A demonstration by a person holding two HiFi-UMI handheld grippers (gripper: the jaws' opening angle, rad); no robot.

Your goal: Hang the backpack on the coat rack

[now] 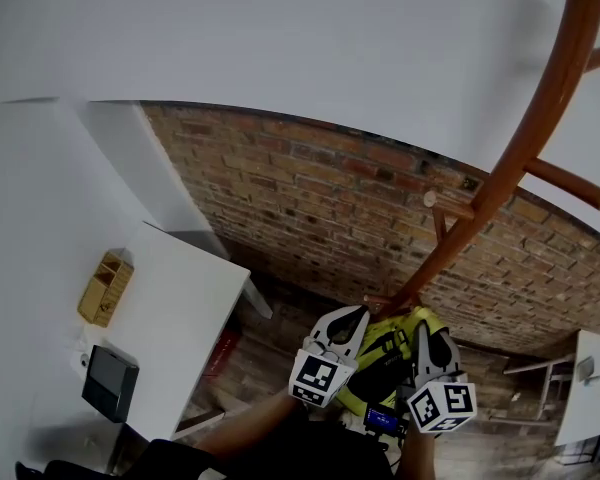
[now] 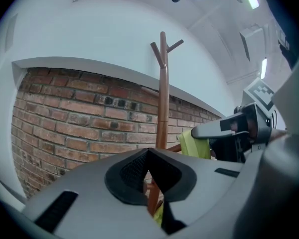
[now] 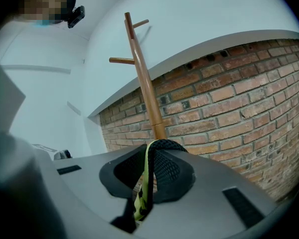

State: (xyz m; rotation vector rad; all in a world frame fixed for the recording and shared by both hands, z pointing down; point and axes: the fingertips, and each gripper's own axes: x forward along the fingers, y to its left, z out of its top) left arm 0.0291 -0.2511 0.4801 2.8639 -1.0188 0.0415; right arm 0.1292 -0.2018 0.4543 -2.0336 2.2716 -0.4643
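Observation:
The wooden coat rack (image 1: 525,153) slants down from the upper right to just behind my grippers. In both gripper views its pole (image 2: 163,98) (image 3: 145,93) rises straight ahead. The yellow-green backpack (image 1: 385,346) with black straps hangs between the grippers at the foot of the pole. My right gripper (image 1: 427,330) is shut on the backpack's black and yellow top loop (image 3: 148,168), which arches over its pads. My left gripper (image 1: 352,316) sits at the backpack's left edge. Its jaws meet at the tips, and a yellow and black bit shows low in the slit (image 2: 160,215).
A brick wall (image 1: 310,208) runs behind the rack under a white upper wall. A white table (image 1: 180,308) at the left carries a wicker box (image 1: 105,288) and a dark device (image 1: 110,383). Another white table (image 1: 590,388) stands at the right. Rack pegs (image 1: 565,183) stick out overhead.

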